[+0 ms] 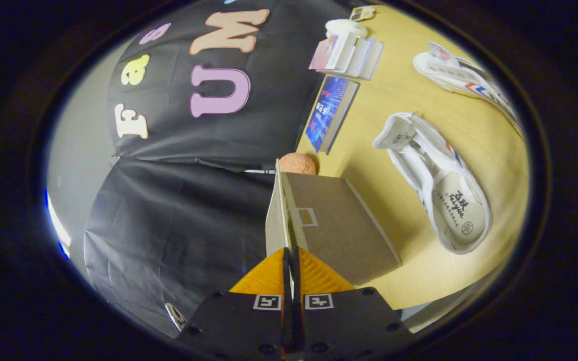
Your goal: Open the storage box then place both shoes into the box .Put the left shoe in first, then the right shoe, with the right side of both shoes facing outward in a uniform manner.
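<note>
- Storage box (341, 235) of plain brown cardboard sits on the pale wooden surface (419, 105), just ahead of our tongs (291, 260); a small pale rectangle marks its broad brown face.
- Its lid flap (275, 215) stands on edge, thin and pale, running straight out from the fingertips.
- We have the tongs nearly closed, both fingers pinching that flap's near edge.
- One white shoe (437, 185) with red and blue stripes lies on its side beside the box, its printed insole showing.
- We see the other white shoe (464, 80) farther off, well apart from the box.
- Beyond the box sit an orange ball (297, 164), a blue book (330, 113) and a stack of books (349, 54).
</note>
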### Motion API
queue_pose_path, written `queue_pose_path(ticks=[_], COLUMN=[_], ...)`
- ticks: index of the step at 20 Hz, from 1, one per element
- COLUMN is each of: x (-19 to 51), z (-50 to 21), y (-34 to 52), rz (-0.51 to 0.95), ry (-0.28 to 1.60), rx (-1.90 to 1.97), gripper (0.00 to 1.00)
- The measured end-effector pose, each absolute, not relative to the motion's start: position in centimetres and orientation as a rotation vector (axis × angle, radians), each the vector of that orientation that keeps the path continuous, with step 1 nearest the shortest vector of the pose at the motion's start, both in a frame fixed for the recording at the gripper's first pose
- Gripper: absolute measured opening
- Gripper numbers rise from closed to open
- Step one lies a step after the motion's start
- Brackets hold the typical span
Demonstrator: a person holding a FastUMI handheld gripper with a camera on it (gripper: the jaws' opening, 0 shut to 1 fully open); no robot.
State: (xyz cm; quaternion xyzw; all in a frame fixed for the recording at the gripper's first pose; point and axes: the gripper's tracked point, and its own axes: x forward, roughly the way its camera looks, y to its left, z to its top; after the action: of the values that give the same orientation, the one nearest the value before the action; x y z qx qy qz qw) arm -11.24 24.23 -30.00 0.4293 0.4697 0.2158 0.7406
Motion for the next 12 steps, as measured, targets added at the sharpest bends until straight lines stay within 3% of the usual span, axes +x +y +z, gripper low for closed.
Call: queue_pose_path(ticks=[12], x=[-15.3], z=[-19.7], y=[33.6], rz=[0.792], ry=[0.884], rx=[0.657], gripper=[0.03])
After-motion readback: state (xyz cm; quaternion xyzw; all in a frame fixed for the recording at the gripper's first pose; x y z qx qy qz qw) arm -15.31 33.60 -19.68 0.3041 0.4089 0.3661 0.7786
